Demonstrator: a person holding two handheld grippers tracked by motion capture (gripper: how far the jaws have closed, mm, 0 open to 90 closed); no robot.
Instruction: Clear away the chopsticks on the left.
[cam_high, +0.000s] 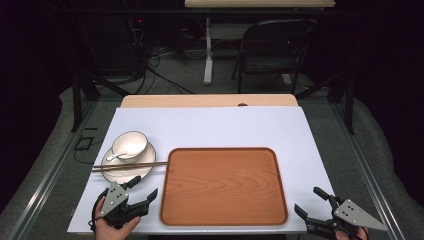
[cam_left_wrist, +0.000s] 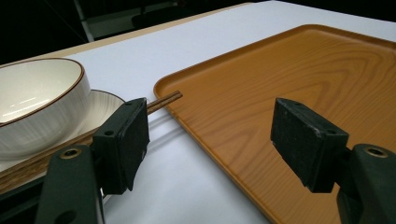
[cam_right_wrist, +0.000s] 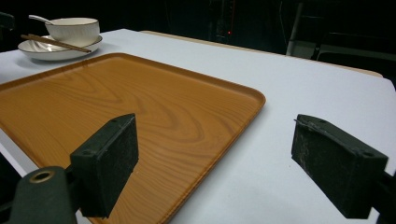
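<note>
The left gripper (cam_high: 144, 189) sits near the front left corner of the table (cam_high: 210, 127), jaws spread wide with nothing between them, pointing up toward the plate. The hand (cam_high: 114, 225) holding it is cut off by the bottom of the high view. In the left gripper view one pad sits in front of the chopsticks (cam_left_wrist: 161, 102), so you only get their tips poking out past it, just reaching the tray's (cam_left_wrist: 299, 84) corner rim.

The right gripper (cam_high: 310, 199) is over at the front right corner, also wide open and empty, just off the tray's right side. Its hand is barely in view.

The plate (cam_high: 127, 167) is by the left edge, just beside the tray, with a bowl (cam_high: 129, 144) on it and a spoon (cam_high: 116, 155) leaning in the bowl. The chopsticks lie across the plate's front part, tips pointing at the tray. In the right gripper view it's all tiny in the far corner, so the spoon is hard to make out.

The tray is in the middle toward the front edge.
</note>
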